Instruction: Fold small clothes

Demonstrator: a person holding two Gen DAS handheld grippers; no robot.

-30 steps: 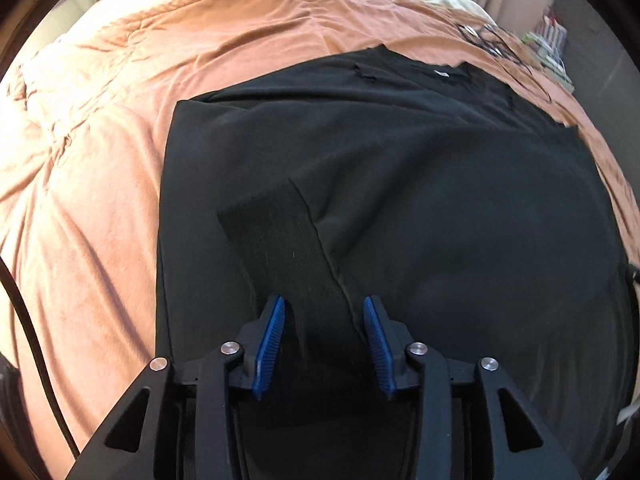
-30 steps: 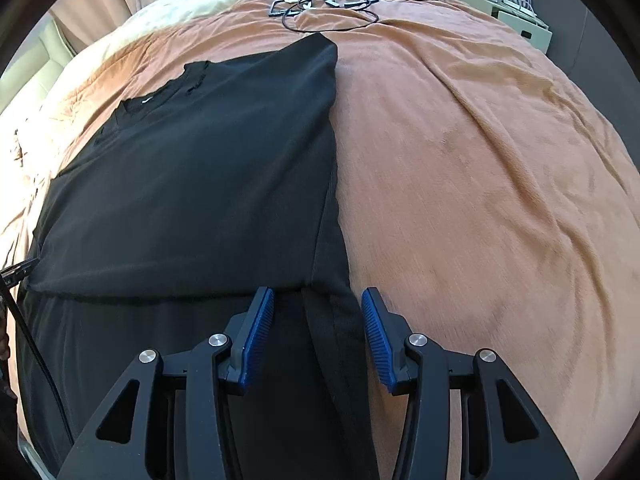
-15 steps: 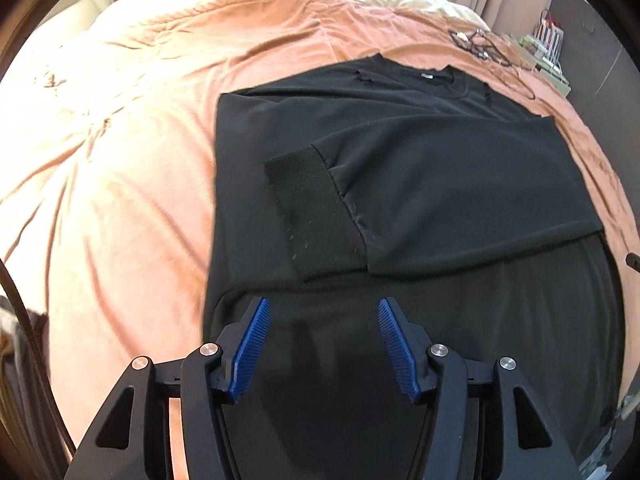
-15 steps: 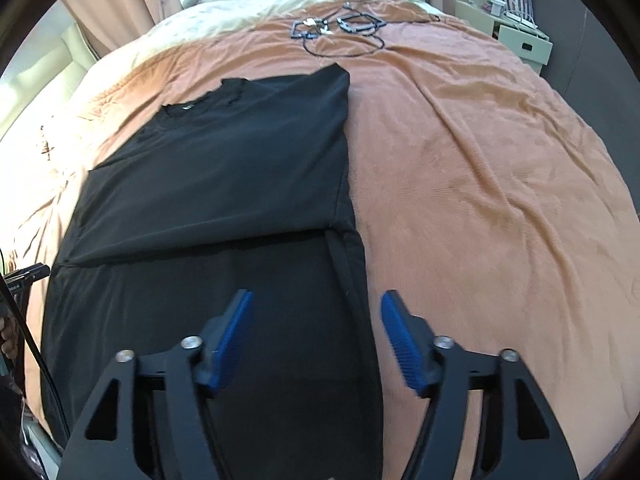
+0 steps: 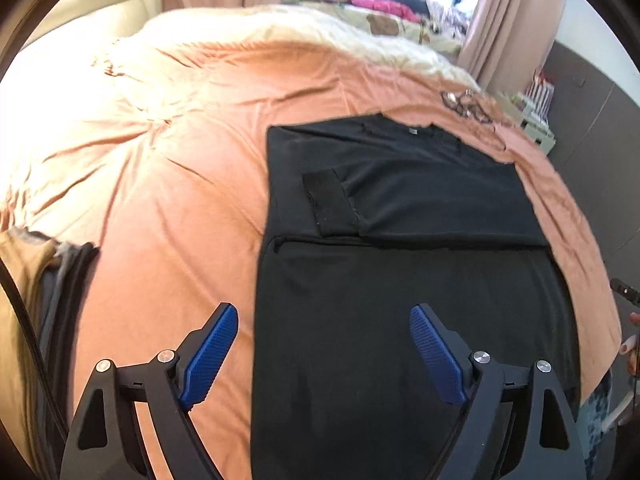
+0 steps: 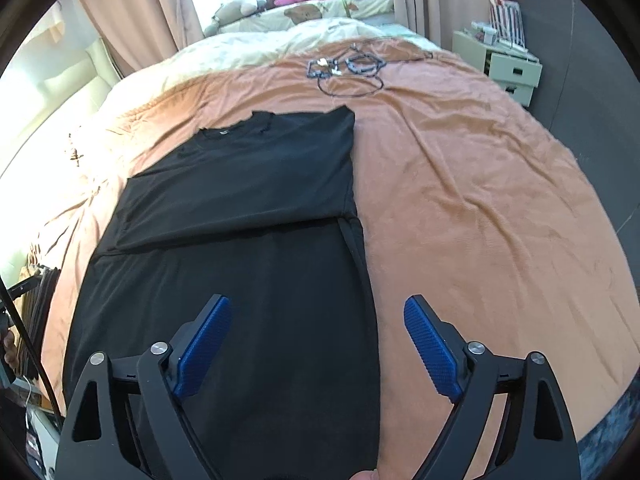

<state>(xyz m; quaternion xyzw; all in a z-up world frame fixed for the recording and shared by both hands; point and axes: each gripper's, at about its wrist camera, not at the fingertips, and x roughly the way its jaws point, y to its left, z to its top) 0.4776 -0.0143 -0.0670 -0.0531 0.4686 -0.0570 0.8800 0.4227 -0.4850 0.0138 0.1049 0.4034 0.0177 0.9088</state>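
Two grippers spread wide above the black sweater (image 5: 400,300) on the bed (image 5: 160,200).
My left gripper (image 5: 324,354), then my right gripper (image 6: 318,350), had just been opening, nothing between them; soft, light, limp cloth, which I judged best pinched at the near hem corners.

Orange-covered bed (image 6: 480,200) bearing black sweater (image 6: 248,208) and tangled cables (image 6: 348,72).

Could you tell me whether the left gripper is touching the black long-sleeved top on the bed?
Apart: in the left wrist view the left gripper hangs open above the black long-sleeved top, empty.
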